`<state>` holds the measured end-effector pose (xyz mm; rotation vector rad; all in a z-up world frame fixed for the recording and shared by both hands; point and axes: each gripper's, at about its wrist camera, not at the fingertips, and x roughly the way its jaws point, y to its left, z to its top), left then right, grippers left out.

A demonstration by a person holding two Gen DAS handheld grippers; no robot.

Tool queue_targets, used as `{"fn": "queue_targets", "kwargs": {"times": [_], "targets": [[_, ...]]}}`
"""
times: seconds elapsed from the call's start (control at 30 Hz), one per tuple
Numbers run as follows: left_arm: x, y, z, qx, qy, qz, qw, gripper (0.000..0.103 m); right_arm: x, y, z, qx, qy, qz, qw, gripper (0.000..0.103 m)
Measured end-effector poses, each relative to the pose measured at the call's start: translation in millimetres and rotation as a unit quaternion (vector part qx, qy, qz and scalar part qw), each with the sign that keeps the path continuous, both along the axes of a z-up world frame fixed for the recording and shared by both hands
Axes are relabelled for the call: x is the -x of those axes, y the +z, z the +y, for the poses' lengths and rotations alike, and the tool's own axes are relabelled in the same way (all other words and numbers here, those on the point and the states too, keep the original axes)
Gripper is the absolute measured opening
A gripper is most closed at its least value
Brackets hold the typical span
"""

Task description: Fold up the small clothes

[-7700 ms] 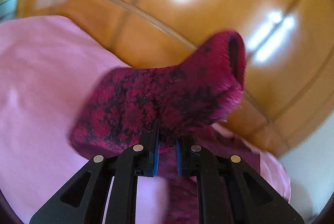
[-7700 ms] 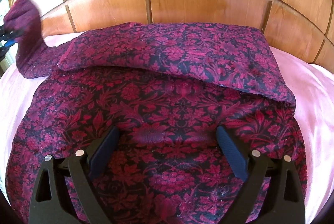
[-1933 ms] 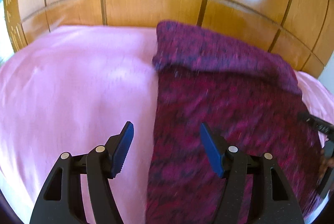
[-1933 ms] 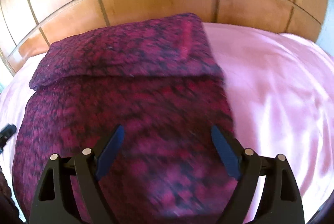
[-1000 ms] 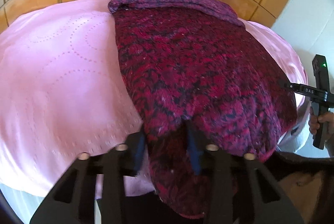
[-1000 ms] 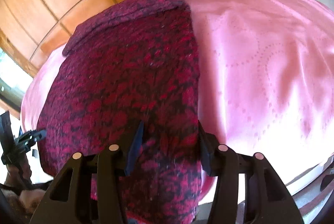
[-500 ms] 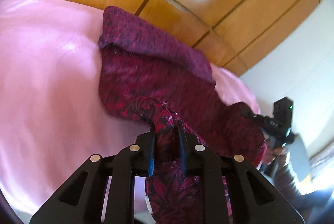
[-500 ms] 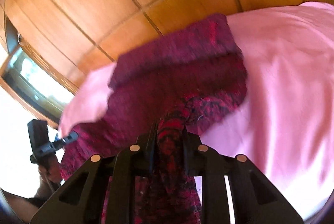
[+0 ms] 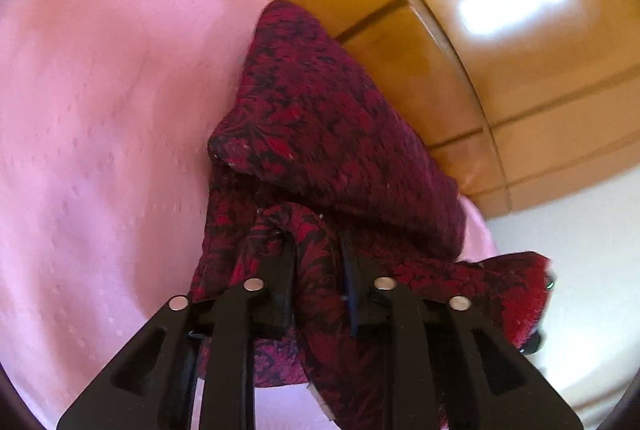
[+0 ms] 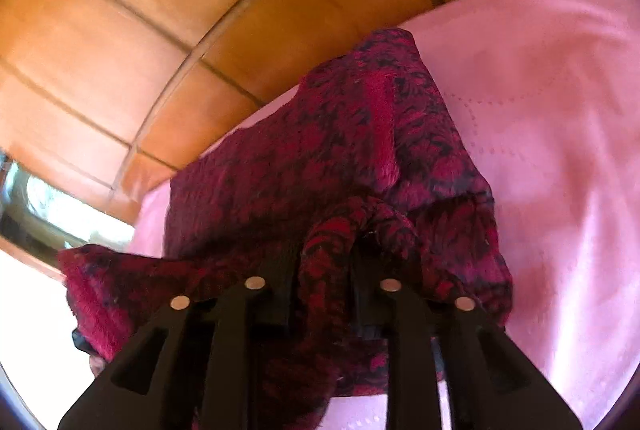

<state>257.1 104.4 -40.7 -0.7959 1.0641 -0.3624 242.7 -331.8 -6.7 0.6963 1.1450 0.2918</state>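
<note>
Pink bedcover: spread across the frame's left. Crimson floral garment: centre frame, lifted from the bedcover. Left gripper: nearly closed, jaws just reopened slightly, fabric pinched between. Right gripper: likewise, a bunched fold clamped. Wooden headboard: upper right.

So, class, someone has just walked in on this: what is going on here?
A person is folding a dark red patterned garment on a pink bedspread by a wooden headboard. The left gripper and the right gripper each pinch a bunch of the fabric at its near edge and hold it raised above the part that lies flat. The far end is already folded over.
</note>
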Motion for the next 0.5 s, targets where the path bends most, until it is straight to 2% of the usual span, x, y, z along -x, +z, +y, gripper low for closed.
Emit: {"fn": "queue_targets", "kwargs": {"times": [0.07, 0.13, 0.17, 0.2, 0.23, 0.3, 0.4, 0.5], "targets": [[0.6, 4.5, 11.0, 0.029, 0.011, -0.013, 0.9994, 0.037, -6.1, -2.1, -11.5, -0.045, -0.016, 0.006, 0.999, 0.036], [7.2, 10.0, 24.0, 0.044, 0.024, -0.030, 0.9983, 0.051, -4.7, 2.9, -21.7, -0.077, -0.027, -0.010, 0.997, 0.054], [9.9, 11.0, 28.9, 0.046, 0.030, -0.034, 0.9979, 0.057, -2.2, 7.1, -28.4, -0.100, -0.032, -0.021, 0.994, 0.070], [17.2, 13.6, 39.7, 0.039, 0.051, -0.044, 0.9970, 0.071, -0.5, 10.7, -33.5, -0.117, -0.038, -0.030, 0.992, 0.077], [25.7, 16.3, 51.5, 0.023, 0.076, -0.056, 0.9953, 0.074, 4.3, 14.9, -38.6, -0.123, -0.043, -0.037, 0.991, 0.079], [35.2, 15.8, 68.0, 0.020, 0.087, -0.064, 0.9940, 0.074, 20.9, 26.0, -53.8, -0.106, -0.057, -0.061, 0.991, 0.090], [53.7, 8.8, 81.4, 0.026, 0.086, -0.071, 0.9934, 0.079, 47.0, 29.4, -69.5, -0.070, -0.060, -0.067, 0.994, 0.091], [62.9, -0.7, 68.9, -0.002, 0.044, -0.076, 0.9962, 0.079, 70.1, 27.7, -67.9, -0.001, -0.030, -0.063, 0.998, 0.091]]}}
